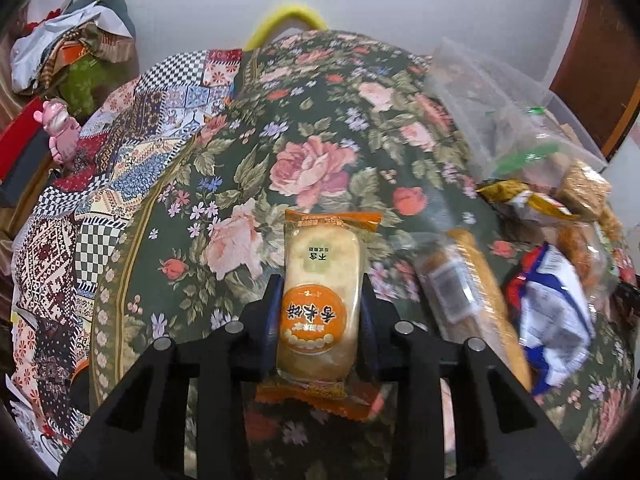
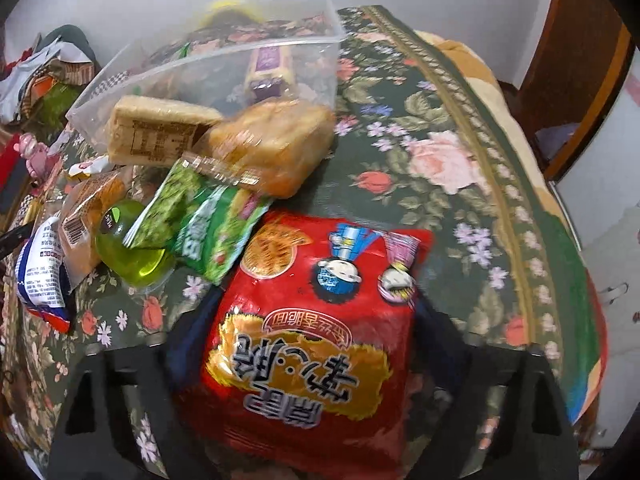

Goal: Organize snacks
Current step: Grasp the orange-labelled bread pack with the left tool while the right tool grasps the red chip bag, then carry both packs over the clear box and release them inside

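Observation:
My left gripper (image 1: 320, 300) is shut on an orange-wrapped rice cracker packet (image 1: 320, 280), held above the floral tablecloth (image 1: 312, 160). My right gripper (image 2: 316, 320) is shut on a large red snack bag (image 2: 316, 340), held over the same cloth (image 2: 440, 184). A clear plastic bin (image 2: 316, 28) stands at the back in the right wrist view, with a purple-labelled packet (image 2: 266, 66) inside. A pile of snacks lies in front of it: a rice cake block (image 2: 160, 132), a wrapped bread (image 2: 276, 140), a green bag (image 2: 200, 232), a green jelly cup (image 2: 128, 248).
In the left wrist view more snacks lie at the right: a long biscuit pack (image 1: 472, 300), a blue and white packet (image 1: 556, 320) and a clear bag (image 1: 500, 120). A patchwork cloth (image 1: 120, 160) covers the left. A pink figurine (image 1: 60, 132) stands at the left edge.

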The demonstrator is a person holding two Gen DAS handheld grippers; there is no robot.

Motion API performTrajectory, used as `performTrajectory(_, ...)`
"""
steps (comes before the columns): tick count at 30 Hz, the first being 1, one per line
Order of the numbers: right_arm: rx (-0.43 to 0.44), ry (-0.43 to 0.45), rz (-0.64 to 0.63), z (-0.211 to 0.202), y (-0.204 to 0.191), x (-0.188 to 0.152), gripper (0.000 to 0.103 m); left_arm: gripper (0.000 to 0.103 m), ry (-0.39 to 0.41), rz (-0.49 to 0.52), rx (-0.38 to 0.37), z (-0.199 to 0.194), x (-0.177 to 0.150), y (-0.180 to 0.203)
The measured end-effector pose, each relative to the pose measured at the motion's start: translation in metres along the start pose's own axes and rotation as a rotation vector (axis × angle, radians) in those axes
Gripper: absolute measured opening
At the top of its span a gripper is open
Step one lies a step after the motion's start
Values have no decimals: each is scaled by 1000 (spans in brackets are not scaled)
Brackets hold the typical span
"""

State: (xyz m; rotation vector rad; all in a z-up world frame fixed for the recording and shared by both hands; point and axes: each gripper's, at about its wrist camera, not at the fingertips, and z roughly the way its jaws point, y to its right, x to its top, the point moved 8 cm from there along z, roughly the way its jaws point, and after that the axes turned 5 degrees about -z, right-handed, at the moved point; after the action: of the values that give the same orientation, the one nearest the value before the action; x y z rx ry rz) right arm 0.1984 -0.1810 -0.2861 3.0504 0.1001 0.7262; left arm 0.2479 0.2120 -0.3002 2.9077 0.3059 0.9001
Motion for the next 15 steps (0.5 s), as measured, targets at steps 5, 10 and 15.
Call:
performTrajectory(5, 4, 8, -8, -8, 9, -5, 65, 35, 27, -1, -24, -26, 0, 15)
performTrajectory(10, 29, 29, 11, -20, 18, -13, 65, 35, 65, 13, -46, -51, 7, 38)
performTrajectory(15, 29, 91, 3, -43, 26, -2, 65, 35, 101, 29, -73, -76, 17, 65)
